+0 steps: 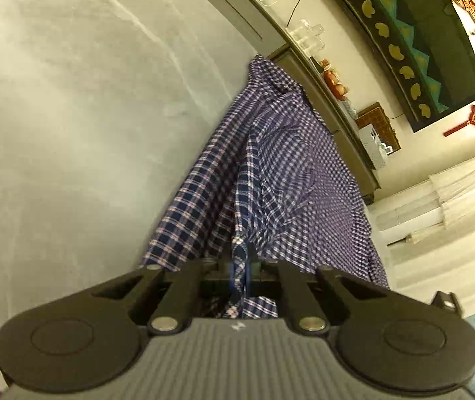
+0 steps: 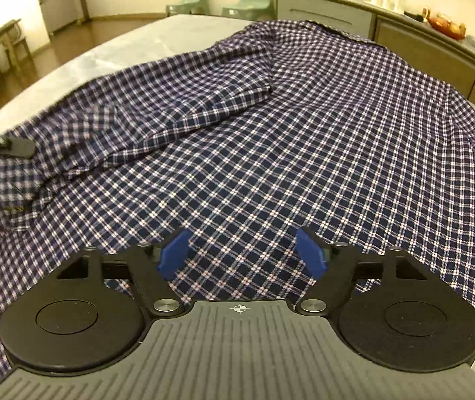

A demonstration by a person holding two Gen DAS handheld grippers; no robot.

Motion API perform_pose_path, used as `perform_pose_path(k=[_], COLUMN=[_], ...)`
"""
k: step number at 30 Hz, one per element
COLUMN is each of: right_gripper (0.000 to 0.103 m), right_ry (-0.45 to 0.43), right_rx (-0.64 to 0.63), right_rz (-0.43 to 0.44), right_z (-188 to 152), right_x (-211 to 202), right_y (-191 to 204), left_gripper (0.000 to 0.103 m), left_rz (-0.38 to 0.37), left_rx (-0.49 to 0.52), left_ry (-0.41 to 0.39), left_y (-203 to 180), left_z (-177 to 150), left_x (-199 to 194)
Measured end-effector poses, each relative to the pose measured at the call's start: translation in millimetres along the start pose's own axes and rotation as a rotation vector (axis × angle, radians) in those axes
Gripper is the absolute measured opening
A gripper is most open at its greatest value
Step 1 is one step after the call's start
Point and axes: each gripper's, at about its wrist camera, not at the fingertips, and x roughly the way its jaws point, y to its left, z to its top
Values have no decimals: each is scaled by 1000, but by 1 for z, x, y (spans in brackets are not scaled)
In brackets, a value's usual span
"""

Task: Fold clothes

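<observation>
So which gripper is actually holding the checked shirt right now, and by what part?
The left gripper is shut on the shirt, pinching a bunched fold at its edge. The right gripper is open above the shirt's body, holding nothing.

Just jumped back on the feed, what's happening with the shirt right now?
A person with a gripper in each hand is folding a blue checked shirt on a grey table. The left gripper is shut on a bunched part of the fabric, pulling it taut. The right gripper hangs over the flat body of the shirt with its jaws open and nothing pinched between them.
</observation>
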Motion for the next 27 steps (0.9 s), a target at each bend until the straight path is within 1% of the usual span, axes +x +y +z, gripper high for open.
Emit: perform_pose_path(k=[5,6,8,11,13,15,17,18,19,20,21,22,24,26,27], right_gripper=[93,95,96,96,96,98,99,99,97,94,88,85,84,81,81], right_ry=[-2,-3,-2,-1,-3,-7,-8,-6,-5,-8,-25,-46,-109,-142,-142], right_rx=[-11,-10,-7,-2,1,6,14,18,23,27,34,41,60,80,85], right_rz=[-22,-26,-30,-36,-39,-44,-55,-61,-68,-77,-93,-104,-94,-68,-57], right_z=[1,1,2,4,3,1,1,1,1,1,3,5,7,7,5], right_x=[5,6,6,9,7,6,5,4,4,2,-5,-11,-27,-36,-37], right_y=[-7,-8,-10,-11,-12,-12,-15,-16,-17,-18,-17,-17,-14,-9,-6], left_gripper=[6,6,6,6,6,7,7,11,18,20,23,24,24,25,25], left_rz=[59,65,51,73,69,65,83,93,106,111,113,118,134,148,132], left_rx=[-59,-78,-101,-96,-52,-15,4,17,45,87,132,190,318,445,494], left_ry=[22,34,66,59,40,64,100,107,111,113,112,97,53,8,-2], left_y=[25,29,33,30,23,18,19,20,18,15,12,5,-12,-30,-38], left_z=[-9,-10,-8,-6,-7,-6,-5,-5,-6,-7,-9,-11,-14,-18,-19], left_x=[-6,-4,2,2,-7,-7,-4,-6,-9,-15,-22,-28,-40,-52,-52])
